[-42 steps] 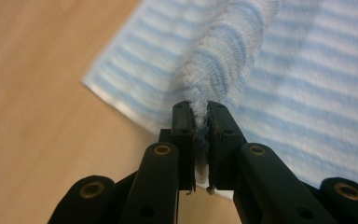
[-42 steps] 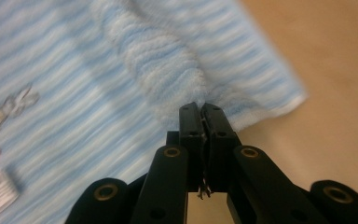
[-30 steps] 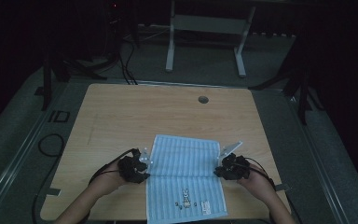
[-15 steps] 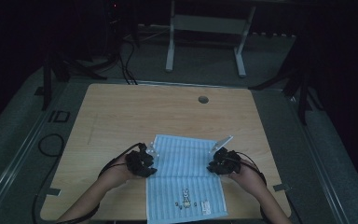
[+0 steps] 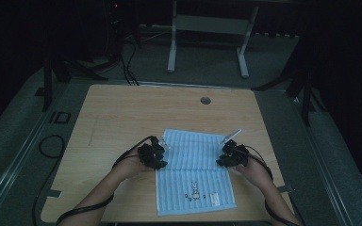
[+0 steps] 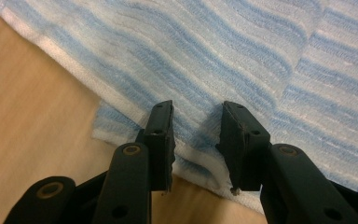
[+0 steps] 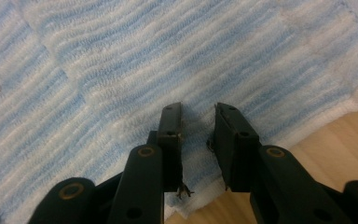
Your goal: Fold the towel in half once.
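A blue-and-white striped towel (image 5: pixel 193 165) lies flat near the front edge of the wooden table (image 5: pixel 122 113), with small dark printed figures (image 5: pixel 194 188) on its near part. My left gripper (image 5: pixel 162 153) is at its left edge. In the left gripper view its jaws (image 6: pixel 196 135) stand apart over the hem, where two layers of the towel (image 6: pixel 261 70) overlap, and the pads do not press on cloth. My right gripper (image 5: pixel 222 156) is at the right edge. Its jaws (image 7: pixel 198 135) have just been opening and stand apart over the towel (image 7: pixel 144 60) without pinching it.
A round cable hole (image 5: pixel 205 100) sits in the far middle of the tabletop. Behind the table stands a metal desk frame (image 5: pixel 207 23). Cables (image 5: pixel 52 141) loop on the floor at the left. Bare wood lies to the far side and left of the towel.
Both grippers have moved away from the person along the towel's sides, the left one also inward. The towel has shifted slightly farther up the table.
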`<control>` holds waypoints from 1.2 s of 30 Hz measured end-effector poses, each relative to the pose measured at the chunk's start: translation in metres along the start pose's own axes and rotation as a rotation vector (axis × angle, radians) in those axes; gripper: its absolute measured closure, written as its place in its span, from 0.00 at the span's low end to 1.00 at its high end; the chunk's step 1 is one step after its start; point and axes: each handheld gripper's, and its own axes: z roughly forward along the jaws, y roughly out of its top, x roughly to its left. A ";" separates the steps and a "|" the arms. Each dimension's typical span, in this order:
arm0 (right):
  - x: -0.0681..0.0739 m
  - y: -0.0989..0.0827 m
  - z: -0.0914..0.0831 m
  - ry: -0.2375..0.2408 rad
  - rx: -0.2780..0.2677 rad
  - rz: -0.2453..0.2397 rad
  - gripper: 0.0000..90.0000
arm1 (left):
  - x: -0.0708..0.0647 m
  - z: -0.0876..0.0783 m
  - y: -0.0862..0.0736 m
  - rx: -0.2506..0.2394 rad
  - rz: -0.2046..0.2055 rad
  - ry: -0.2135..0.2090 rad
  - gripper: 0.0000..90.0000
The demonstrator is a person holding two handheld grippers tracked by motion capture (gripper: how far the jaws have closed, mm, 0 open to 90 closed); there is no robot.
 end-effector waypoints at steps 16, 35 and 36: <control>-0.028 -0.001 -0.002 -0.056 0.027 0.065 0.75 | 0.019 0.019 0.040 0.021 -0.005 0.019 0.72; -0.043 0.003 -0.030 -0.052 -0.021 0.092 0.75 | 0.033 0.002 0.064 0.001 -0.054 0.027 0.66; -0.046 0.004 -0.034 -0.062 -0.028 0.093 0.74 | 0.036 -0.002 0.067 0.001 -0.055 0.038 0.66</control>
